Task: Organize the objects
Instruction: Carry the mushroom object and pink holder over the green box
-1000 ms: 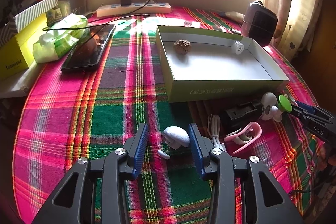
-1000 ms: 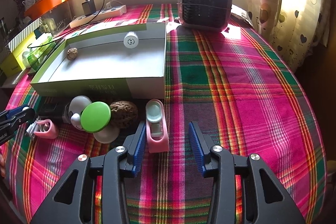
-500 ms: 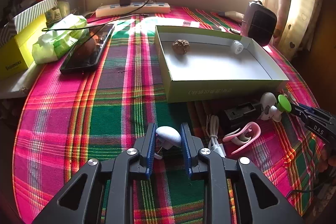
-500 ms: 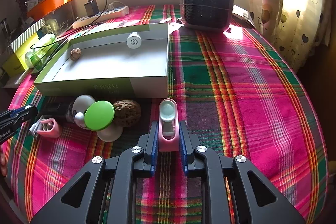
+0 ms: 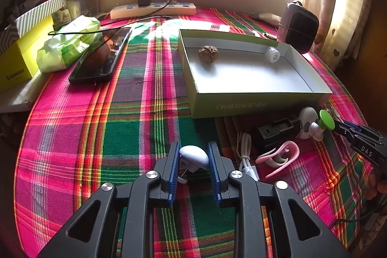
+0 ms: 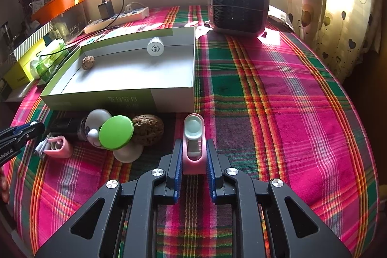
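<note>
My left claw (image 5: 193, 161) is clamped on the white plug (image 5: 194, 156), low over the cloth (image 5: 121, 137) near the box (image 5: 254, 105). It looks light, hard, smooth; domed sides may slip, so grip the widest part. Prongs point back toward me. My right claw (image 6: 193, 161) is pinched on the pink case (image 6: 193, 149): light, stiff plastic, flat sides. Its long axis runs away from me, rounded end toward the box.
</note>
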Available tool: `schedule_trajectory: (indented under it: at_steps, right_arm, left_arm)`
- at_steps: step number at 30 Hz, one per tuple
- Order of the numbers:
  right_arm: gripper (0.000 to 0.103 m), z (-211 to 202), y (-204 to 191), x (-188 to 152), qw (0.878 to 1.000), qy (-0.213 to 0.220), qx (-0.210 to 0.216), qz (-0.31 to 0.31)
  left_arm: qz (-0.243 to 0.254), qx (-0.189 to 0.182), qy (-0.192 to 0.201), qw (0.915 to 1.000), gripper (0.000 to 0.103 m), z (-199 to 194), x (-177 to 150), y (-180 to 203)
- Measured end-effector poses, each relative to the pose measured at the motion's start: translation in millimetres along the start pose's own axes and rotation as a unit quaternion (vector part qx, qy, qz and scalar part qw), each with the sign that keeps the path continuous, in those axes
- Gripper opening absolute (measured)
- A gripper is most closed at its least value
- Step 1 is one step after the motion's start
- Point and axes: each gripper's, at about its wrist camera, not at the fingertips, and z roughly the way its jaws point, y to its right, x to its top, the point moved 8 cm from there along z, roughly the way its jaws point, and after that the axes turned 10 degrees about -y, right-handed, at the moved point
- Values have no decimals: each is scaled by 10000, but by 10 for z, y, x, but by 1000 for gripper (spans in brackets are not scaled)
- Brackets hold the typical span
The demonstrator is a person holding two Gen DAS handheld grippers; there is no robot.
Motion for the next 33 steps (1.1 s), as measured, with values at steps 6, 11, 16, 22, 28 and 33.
schedule_trajectory:
  at_steps: [6,11,16,22,28,33]
  right_arm:
    - [18,-33,-11,-2,10000,38,36,-1]
    - [19,-109,-26,33,9999,138,40,-19]
    - [18,-178,-45,81,9997,219,114,-16]
    - [18,-259,-111,139,9991,279,326,-3]
    - [18,-335,-213,247,9985,388,352,-137]
    - [18,-347,-357,390,9975,430,476,-297]
  left_arm:
    - [-3,-7,49,10000,21,-39,12,10]
    - [32,-27,137,9999,21,-113,66,38]
    - [83,-85,192,9997,21,-163,148,90]
    - [149,-202,263,9993,21,-224,263,182]
    - [214,-280,364,9987,21,-262,403,265]
    - [307,-338,383,9982,21,-255,523,356]
